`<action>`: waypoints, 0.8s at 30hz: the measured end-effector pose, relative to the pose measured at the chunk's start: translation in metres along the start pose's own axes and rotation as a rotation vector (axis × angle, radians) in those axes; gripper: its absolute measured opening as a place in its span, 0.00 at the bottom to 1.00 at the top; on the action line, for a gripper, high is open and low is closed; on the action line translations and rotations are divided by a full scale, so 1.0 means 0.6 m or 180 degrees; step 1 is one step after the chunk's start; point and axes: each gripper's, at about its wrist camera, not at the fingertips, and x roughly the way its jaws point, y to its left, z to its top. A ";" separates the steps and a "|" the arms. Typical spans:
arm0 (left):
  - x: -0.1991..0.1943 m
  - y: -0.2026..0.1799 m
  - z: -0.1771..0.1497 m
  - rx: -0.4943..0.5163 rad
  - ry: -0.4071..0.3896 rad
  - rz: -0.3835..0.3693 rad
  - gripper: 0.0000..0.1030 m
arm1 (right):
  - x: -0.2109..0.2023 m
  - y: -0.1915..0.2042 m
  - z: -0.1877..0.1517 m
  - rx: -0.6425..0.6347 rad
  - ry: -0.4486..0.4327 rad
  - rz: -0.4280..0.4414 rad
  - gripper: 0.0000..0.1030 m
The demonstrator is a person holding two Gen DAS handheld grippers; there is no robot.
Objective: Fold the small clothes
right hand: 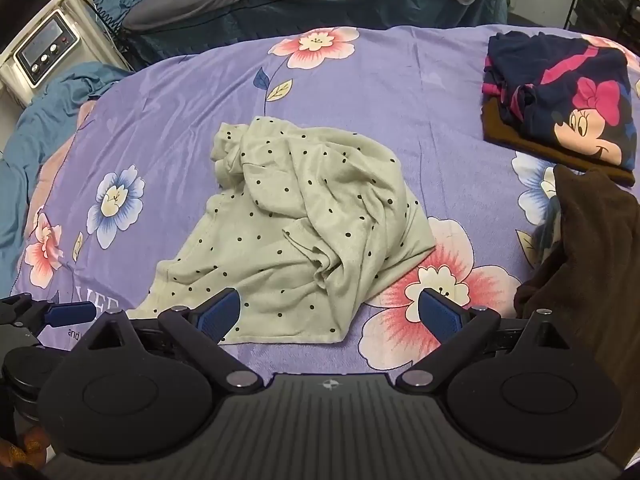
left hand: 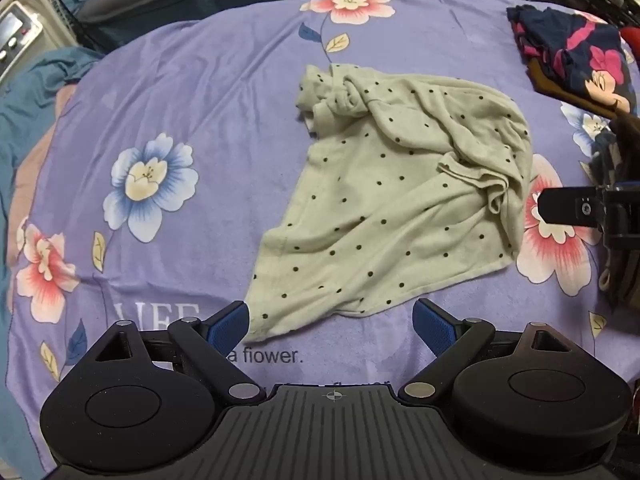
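A crumpled pale green garment with black dots [left hand: 400,200] [right hand: 304,216] lies in the middle of a purple floral bedsheet [left hand: 200,92] [right hand: 400,92]. My left gripper [left hand: 332,320] hovers open over the garment's near hem, with its left blue pad [left hand: 230,326] next to the near-left corner and nothing pinched. My right gripper [right hand: 330,308] is also open, above the garment's near-right folds. Each gripper shows in the other's view: the right gripper [left hand: 576,208] just right of the garment, the left gripper [right hand: 68,314] at its near-left corner.
A folded stack topped by a navy cartoon-mouse garment [left hand: 576,52] [right hand: 560,108] sits at the far right. Dark brown cloth [right hand: 592,248] is heaped at the right edge. A blue duvet [right hand: 48,120] and a machine with dials [right hand: 44,52] lie to the far left.
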 end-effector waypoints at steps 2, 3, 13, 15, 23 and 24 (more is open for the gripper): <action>-0.001 -0.004 0.001 0.0051 -0.0013 0.0014 1.00 | -0.004 -0.004 -0.001 0.0013 -0.0018 -0.0012 0.94; -0.001 -0.006 0.001 0.0073 -0.0015 0.0015 1.00 | -0.006 -0.008 -0.002 0.0019 -0.0031 -0.0020 0.94; 0.002 -0.013 -0.002 0.0160 0.0027 -0.0002 1.00 | 0.001 -0.009 -0.002 0.0066 -0.0072 0.0003 0.94; 0.003 -0.013 -0.002 0.0140 0.0028 -0.0013 1.00 | 0.002 -0.007 -0.001 0.0057 -0.0072 0.0009 0.94; 0.004 -0.021 -0.003 0.0220 0.0049 0.0035 1.00 | 0.000 -0.003 0.000 0.0054 -0.0115 0.0046 0.95; 0.005 -0.021 -0.004 0.0230 0.0052 0.0035 1.00 | 0.001 -0.003 0.000 0.0050 -0.0102 0.0033 0.95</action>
